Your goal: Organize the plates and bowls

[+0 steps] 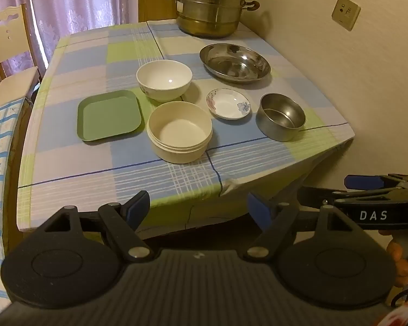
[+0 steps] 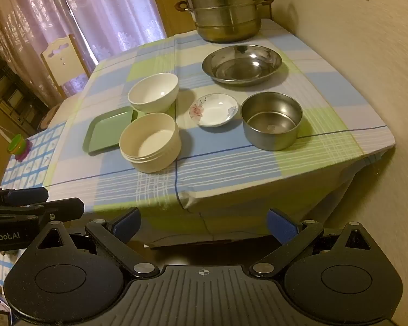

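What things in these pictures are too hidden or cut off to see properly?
- Steamer pot: its lid is cut off by the top edge in both views.
- Green tray: its near corner hides behind the cream tub in the right view.
- What is under the table: the tablecloth covers it.
- Right tongs: only partly seen at the left view's edge.

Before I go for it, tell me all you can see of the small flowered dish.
The small flowered dish is a shallow round saucer, glossy white like glazed ceramic, with a pink flower on one side of its inner wall and a bluish one opposite. It sits upright and empty on the checked tablecloth, between the white bowl and the steel pot, in front of the steel basin. Nothing touches it.
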`<control>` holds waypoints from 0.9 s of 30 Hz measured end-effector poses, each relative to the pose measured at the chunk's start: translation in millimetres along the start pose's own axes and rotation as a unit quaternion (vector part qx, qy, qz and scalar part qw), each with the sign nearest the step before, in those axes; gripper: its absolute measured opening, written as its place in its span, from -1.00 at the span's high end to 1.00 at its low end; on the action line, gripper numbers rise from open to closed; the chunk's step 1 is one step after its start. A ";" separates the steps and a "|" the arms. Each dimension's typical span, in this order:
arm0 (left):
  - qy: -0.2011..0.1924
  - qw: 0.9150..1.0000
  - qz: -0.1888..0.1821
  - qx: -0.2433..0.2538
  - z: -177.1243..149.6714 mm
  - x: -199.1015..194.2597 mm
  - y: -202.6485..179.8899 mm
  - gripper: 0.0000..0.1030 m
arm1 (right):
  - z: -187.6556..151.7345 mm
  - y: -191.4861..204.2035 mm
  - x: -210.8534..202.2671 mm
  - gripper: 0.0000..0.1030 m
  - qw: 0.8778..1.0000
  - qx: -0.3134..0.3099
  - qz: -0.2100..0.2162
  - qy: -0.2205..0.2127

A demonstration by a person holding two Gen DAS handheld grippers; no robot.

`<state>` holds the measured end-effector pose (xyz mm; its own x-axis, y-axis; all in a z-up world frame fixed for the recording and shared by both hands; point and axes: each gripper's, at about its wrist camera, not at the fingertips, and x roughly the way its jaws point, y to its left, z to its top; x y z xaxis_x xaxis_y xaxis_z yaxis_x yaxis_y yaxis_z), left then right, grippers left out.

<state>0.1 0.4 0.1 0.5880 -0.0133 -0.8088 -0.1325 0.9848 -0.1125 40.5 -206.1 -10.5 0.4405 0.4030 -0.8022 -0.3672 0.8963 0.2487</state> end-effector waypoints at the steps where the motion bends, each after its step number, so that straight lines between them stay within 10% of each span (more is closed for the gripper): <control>1: 0.000 1.000 0.000 0.000 0.1 -0.1 0.1 -0.51 | 0.1 0.1 0.0 -0.92 1.000 -0.001 0.000 0.000; 27: 0.005 1.000 0.000 -0.001 -2.6 7.2 -1.7 -0.51 | 6.5 3.5 2.7 -0.92 1.000 -0.003 -0.001 0.000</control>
<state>2.6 -1.8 -7.1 0.5806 -0.0151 -0.8141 -0.1347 0.9843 -0.1143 45.7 -200.7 -8.2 0.4407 0.4015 -0.8028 -0.3713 0.8958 0.2442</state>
